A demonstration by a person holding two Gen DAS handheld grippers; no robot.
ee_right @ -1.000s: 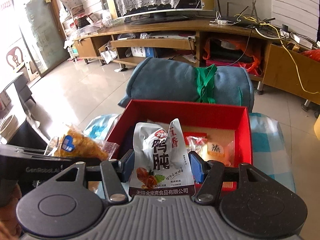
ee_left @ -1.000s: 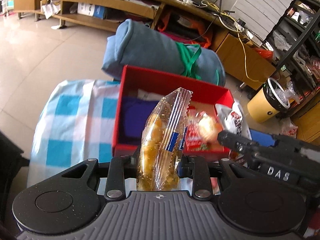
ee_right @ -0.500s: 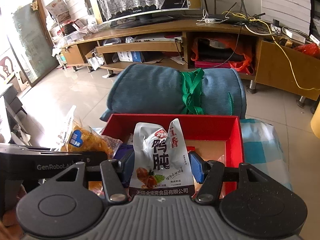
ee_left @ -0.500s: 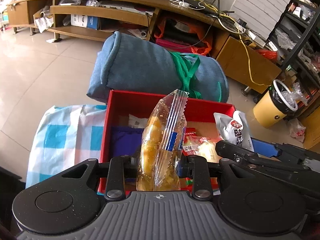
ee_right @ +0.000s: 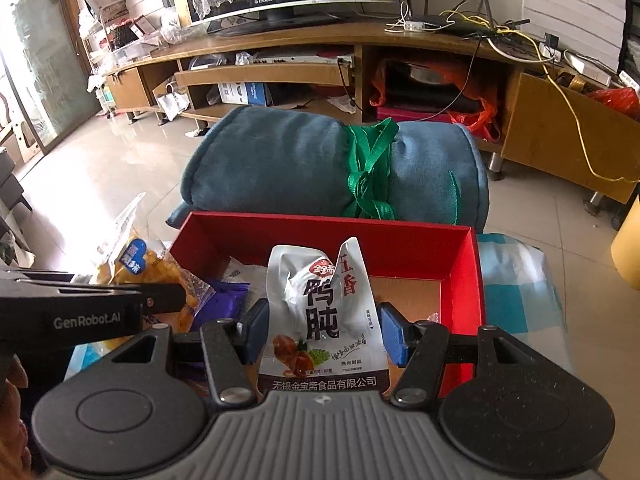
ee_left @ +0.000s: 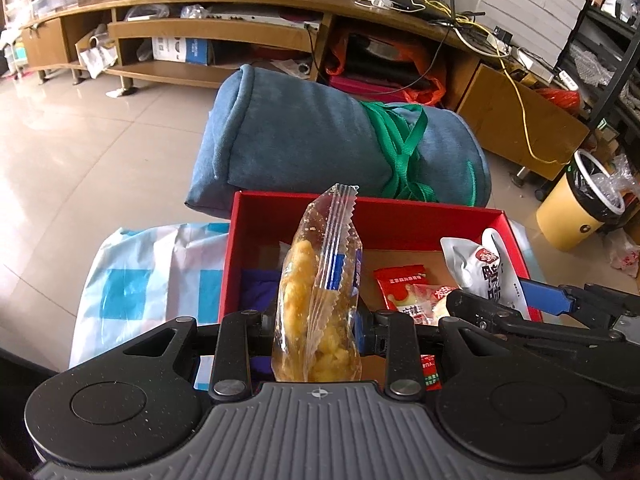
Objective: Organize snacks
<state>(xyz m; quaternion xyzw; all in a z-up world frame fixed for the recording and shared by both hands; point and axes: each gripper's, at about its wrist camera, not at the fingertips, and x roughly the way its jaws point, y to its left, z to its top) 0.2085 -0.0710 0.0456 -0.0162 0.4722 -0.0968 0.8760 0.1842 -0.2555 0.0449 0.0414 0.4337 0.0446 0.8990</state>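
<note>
My left gripper [ee_left: 316, 332] is shut on a clear bag of yellow fried snacks [ee_left: 320, 300], held upright over the near left part of the red box [ee_left: 400, 210]. My right gripper [ee_right: 324, 334] is shut on a white pouch with Chinese print [ee_right: 324, 312], above the same red box [ee_right: 360, 228]. Inside the box lie a purple packet [ee_left: 260, 292], a red packet [ee_left: 400, 284] and small wrapped snacks. The right gripper's blue pad and white pouch [ee_left: 488, 272] show at the right of the left wrist view. The yellow snack bag [ee_right: 140, 276] shows at the left of the right wrist view.
The box sits on a blue-and-white checked cloth [ee_left: 148, 280]. A rolled blue blanket tied with green strap [ee_left: 328, 144] lies just behind it. A wooden TV stand [ee_right: 280, 68] lines the back, and a yellow bin [ee_left: 576, 204] stands on the tiled floor at right.
Both grippers have moved forward and slightly down over the red box, each keeping its packet. The box and blanket now sit lower and closer in both views.
</note>
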